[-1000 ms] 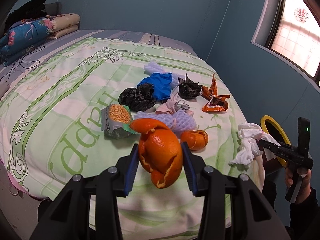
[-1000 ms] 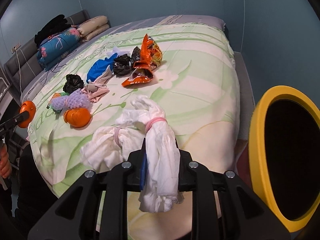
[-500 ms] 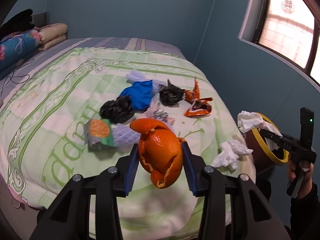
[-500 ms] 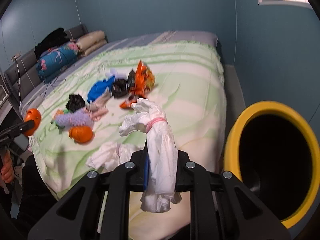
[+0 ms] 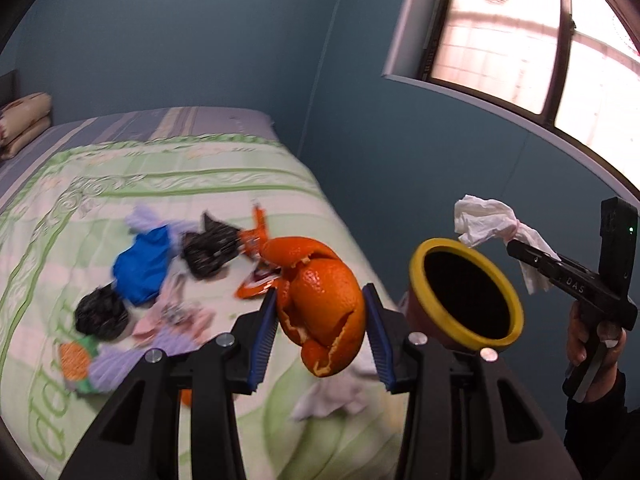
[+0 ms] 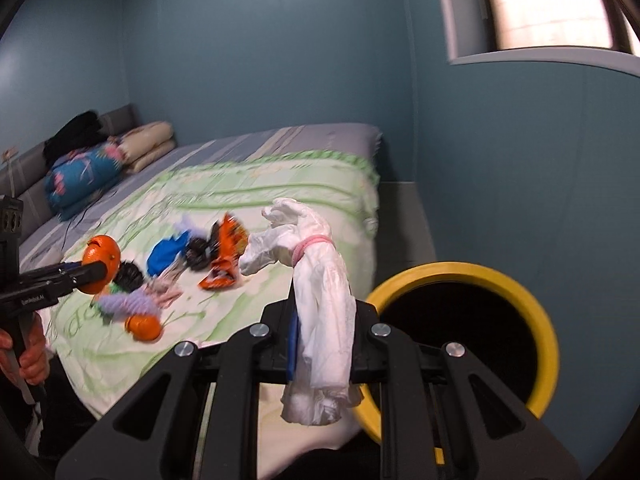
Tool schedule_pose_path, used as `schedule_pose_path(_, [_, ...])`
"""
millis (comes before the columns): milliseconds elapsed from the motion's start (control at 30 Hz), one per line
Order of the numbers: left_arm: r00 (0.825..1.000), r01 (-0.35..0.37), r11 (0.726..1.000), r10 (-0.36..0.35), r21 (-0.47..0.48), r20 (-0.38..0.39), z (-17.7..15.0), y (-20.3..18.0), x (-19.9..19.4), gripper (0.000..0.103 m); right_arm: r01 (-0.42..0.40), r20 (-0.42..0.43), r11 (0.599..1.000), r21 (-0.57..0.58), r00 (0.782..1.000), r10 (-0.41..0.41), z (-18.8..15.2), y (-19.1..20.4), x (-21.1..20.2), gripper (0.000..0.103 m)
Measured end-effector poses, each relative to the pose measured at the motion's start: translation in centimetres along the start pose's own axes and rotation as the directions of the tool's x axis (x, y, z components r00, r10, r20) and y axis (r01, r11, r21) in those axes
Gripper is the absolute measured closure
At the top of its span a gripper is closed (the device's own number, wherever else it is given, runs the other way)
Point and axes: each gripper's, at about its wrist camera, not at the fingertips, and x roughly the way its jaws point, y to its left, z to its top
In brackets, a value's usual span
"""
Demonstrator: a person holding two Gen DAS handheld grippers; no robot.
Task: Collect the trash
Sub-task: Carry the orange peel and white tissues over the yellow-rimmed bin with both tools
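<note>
Both grippers swung toward the yellow-rimmed bin since before. Left gripper fingers clamp orange peel, right gripper fingers pinch white tissue. "DAS" reads on the right one; bed trash is blurred.

Teal walls – bright window – green-quilted bed.

My left gripper: matte black frame, ribbed blue pads, silver screws. My right gripper: same black build, blue pad, white "DAS" lettering, green light. My hands: bare skin, dark sleeve.
</note>
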Motion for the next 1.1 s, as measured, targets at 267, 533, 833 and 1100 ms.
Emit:
schedule_pose_path(267, [0.992,0.130,0.988,-0.130,0.079,-0.006,2.8,-6.2,4.4,0.063,0.146,0.043,0.988,0.052,0.988,-0.149,0.7,-4.0,-2.8,0.087])
schedule_pose_path(533, [0.972,0.235,0.965,-0.231,0.119,-0.046,3.8,-11.7,8.8,0.063,0.250,0.046,0.964,0.095,0.966,-0.255,0.2,-7.0,-3.8,0.087])
schedule_pose_path(833, [0.947,0.318,0.935,-0.304,0.156,-0.107,3.6,-16.1,12.7,0.063,0.303,0.007,0.946,0.112,0.952,-0.306,-0.4,-8.6,-3.3,0.087])
schedule_pose_path(1100, [0.931,0.345,0.928,-0.319,0.138,-0.180,2.7,-18.6,17.2,0.063,0.330,-0.079,0.931,0.157,0.944,-0.322,-1.4,-11.8,-0.5,0.087])
